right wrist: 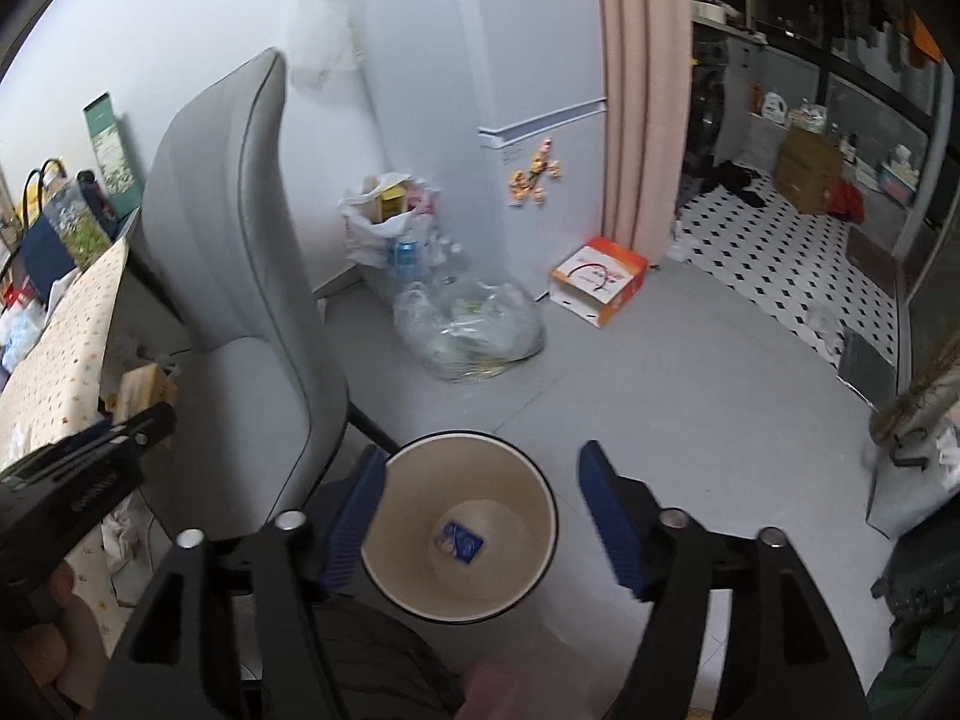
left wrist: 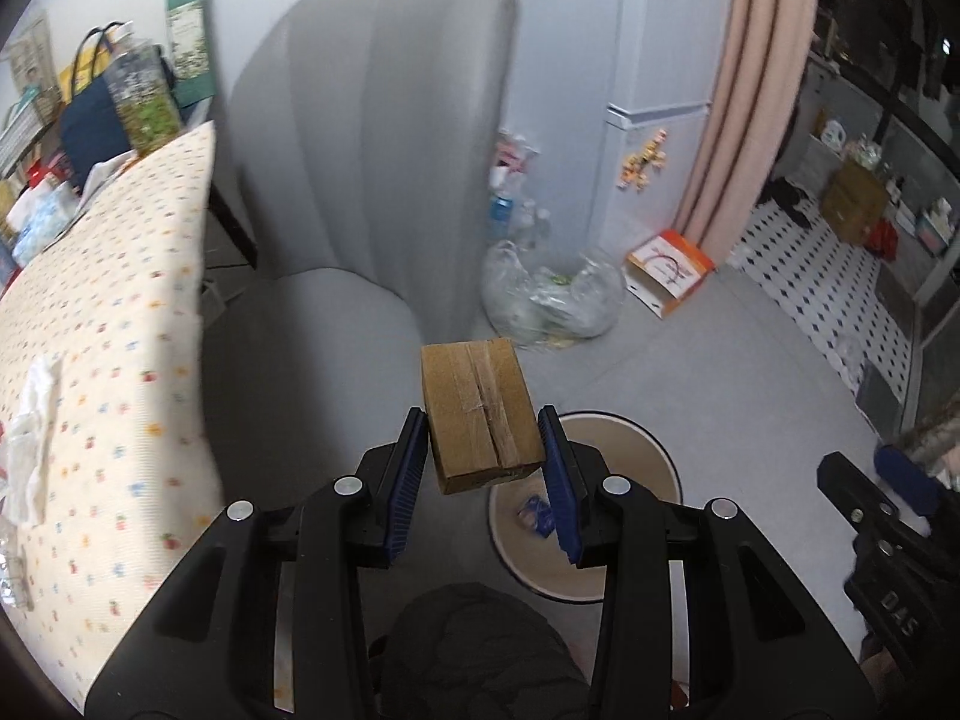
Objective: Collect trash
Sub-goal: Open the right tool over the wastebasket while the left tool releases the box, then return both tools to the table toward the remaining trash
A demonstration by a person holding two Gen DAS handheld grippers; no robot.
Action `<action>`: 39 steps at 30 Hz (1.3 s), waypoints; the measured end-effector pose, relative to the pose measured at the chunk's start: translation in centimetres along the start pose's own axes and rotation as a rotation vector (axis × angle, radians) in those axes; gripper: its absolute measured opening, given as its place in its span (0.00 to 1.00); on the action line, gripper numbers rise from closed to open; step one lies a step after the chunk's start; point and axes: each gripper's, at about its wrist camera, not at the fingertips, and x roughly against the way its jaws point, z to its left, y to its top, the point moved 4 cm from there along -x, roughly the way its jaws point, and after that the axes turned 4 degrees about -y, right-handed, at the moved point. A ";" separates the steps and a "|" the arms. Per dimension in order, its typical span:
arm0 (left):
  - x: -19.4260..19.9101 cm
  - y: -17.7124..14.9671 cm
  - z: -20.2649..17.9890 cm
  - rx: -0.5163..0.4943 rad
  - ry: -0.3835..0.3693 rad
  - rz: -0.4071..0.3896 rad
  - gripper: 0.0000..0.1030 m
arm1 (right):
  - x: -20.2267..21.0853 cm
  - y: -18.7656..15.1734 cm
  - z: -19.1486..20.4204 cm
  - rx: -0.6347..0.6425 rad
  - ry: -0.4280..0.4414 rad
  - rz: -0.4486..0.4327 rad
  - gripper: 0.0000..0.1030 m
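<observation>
The left gripper [left wrist: 485, 468] clamps a small cardboard box [left wrist: 480, 414] between its blue pads, held in the air above the near rim of a cream waste bin [left wrist: 648, 444] that stands on the grey floor beside a grey chair [left wrist: 372, 150]. The box is plain brown, sealed along its top with a strip of clear tape, its edges slightly scuffed. The right gripper [right wrist: 480, 516] hangs over the same waste bin [right wrist: 540, 492] with its jaws spread wide and nothing between them. At the bottom of the bin lies a small blue wrapper [right wrist: 461, 543].
</observation>
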 end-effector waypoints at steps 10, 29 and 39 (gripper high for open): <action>-1.7 -0.1 -6.0 -0.116 -0.056 0.043 0.67 | 1.8 0.5 -4.2 -0.065 -0.065 -0.049 0.84; 5.5 0.4 0.9 0.026 0.040 -0.127 0.92 | 4.7 1.0 -1.0 -0.015 -0.017 -0.116 0.87; 10.9 -2.0 9.8 0.170 0.154 -0.207 0.92 | 8.6 0.9 6.8 0.112 0.057 -0.197 0.91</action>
